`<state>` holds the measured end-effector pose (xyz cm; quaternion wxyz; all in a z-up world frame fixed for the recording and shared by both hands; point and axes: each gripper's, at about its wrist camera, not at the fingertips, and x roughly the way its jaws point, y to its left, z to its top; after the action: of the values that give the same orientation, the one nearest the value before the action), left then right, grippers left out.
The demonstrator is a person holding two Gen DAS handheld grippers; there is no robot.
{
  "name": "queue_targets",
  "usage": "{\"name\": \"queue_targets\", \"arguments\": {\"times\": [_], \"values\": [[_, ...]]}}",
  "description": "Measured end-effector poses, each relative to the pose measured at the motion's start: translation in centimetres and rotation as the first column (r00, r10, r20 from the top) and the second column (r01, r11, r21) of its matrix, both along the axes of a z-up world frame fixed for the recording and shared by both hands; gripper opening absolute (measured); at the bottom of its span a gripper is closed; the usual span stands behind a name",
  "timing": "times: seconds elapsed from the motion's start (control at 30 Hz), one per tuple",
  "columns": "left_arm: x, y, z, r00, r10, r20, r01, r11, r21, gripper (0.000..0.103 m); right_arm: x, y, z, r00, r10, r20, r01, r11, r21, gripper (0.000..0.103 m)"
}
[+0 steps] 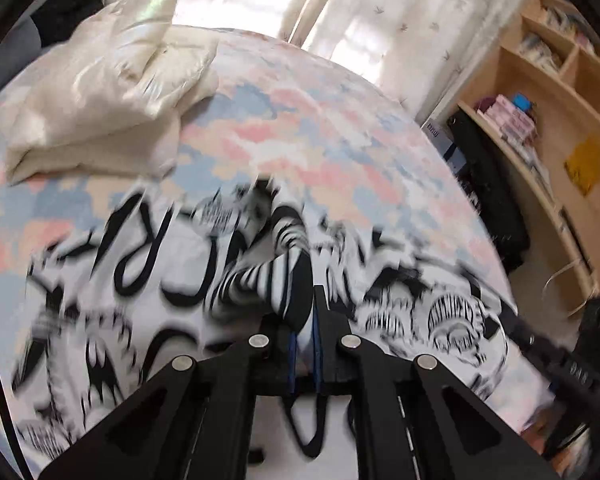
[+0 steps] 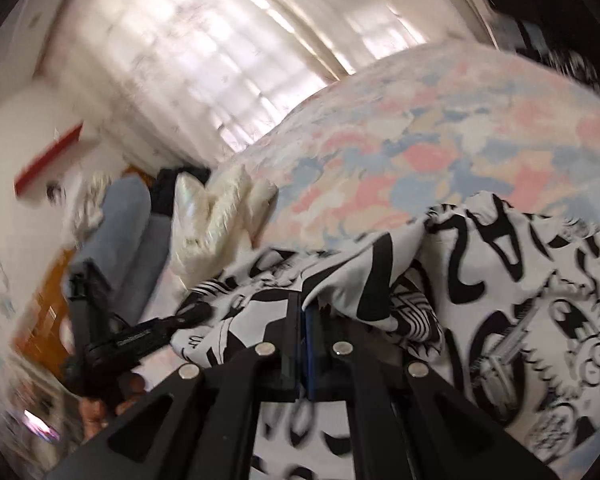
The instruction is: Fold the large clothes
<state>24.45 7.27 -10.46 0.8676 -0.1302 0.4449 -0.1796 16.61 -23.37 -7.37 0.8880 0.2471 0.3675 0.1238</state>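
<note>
Garment [image 1: 148,312] of white cloth with bold black cartoon print and lettering lies spread over the near part of the bed [image 1: 300,128], whose cover is patterned in pink, blue and cream patches. Both views are smeared by motion blur, so fine detail in the print is hard to read.

From the left wrist view, the left hand-held gripper [image 1: 314,304] has its two black fingers drawn nearly together, with a bunched fold of the black-and-white fabric pinched between them; the fold rises up and away from the fingertips while the rest of the cloth lies flat on the bed to either side. Blue pads line the inner faces of the fingers.

From the right wrist view, the right hand-held gripper [image 2: 306,312] is likewise closed down to a narrow slit, and an edge of the same garment [image 2: 500,300] is clamped in it, the cloth draping off to the right across the bed [image 2: 420,120]. The left hand-held gripper shows at the lower left of this view as a dark, blurred shape just beside the cloth.

A cream puffy jacket [image 1: 112,92] lies crumpled at the far left of the bed, apart from the printed garment. Pale curtains [image 1: 400,12] hang behind the bed, and a wooden shelf [image 1: 548,92] stands to the right.
</note>
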Motion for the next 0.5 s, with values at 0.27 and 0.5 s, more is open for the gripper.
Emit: {"name": "queue_targets", "arguments": {"times": [0.27,0.5], "values": [[-6.0,-0.1,-8.9,0.995,-0.027,-0.096,0.032,0.998,0.052,0.004,-3.5,-0.9,-10.5,0.973,-0.026,-0.231,0.014,0.998,-0.055,0.001],[-6.1,0.6,-6.8,0.99,-0.1,-0.102,0.104,0.994,0.037,0.034,-3.5,-1.8,-9.4,0.967,-0.005,-0.256,0.013,1.0,0.028,0.015]]}}
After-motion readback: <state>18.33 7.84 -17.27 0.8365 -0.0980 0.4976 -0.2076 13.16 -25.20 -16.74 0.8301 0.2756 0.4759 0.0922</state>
